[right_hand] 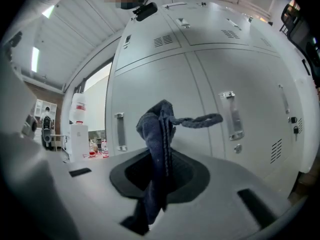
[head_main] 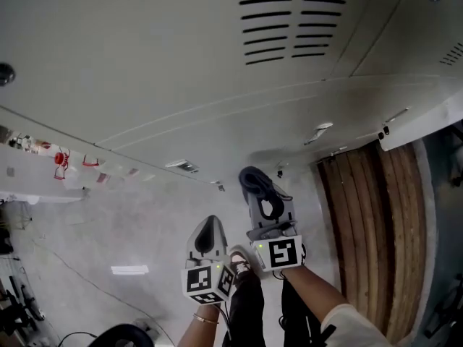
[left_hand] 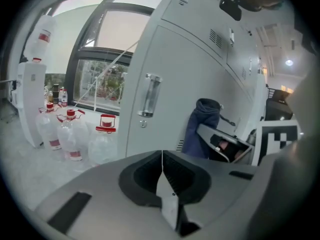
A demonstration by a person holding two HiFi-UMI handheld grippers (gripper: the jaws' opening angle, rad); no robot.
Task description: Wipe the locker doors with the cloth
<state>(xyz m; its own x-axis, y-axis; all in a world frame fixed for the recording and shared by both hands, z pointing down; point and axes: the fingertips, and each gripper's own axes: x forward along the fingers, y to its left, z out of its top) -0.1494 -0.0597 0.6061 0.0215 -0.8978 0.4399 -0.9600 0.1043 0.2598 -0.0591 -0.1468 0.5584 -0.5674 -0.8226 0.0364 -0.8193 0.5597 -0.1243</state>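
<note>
Pale grey locker doors fill the head view, with vent slots near the top. My right gripper is shut on a dark blue cloth, held a little short of the lockers. In the right gripper view the cloth stands up out of the shut gripper, one twisted end pointing toward a door handle. My left gripper hangs beside it, lower and to the left. Seen in the left gripper view, that gripper is shut with nothing in it, facing a locker door and handle.
Large water bottles with red caps stand on the floor left of the lockers, next to a white water dispenser and a window. A brown wooden panel lies at the right. The person's legs are below the grippers.
</note>
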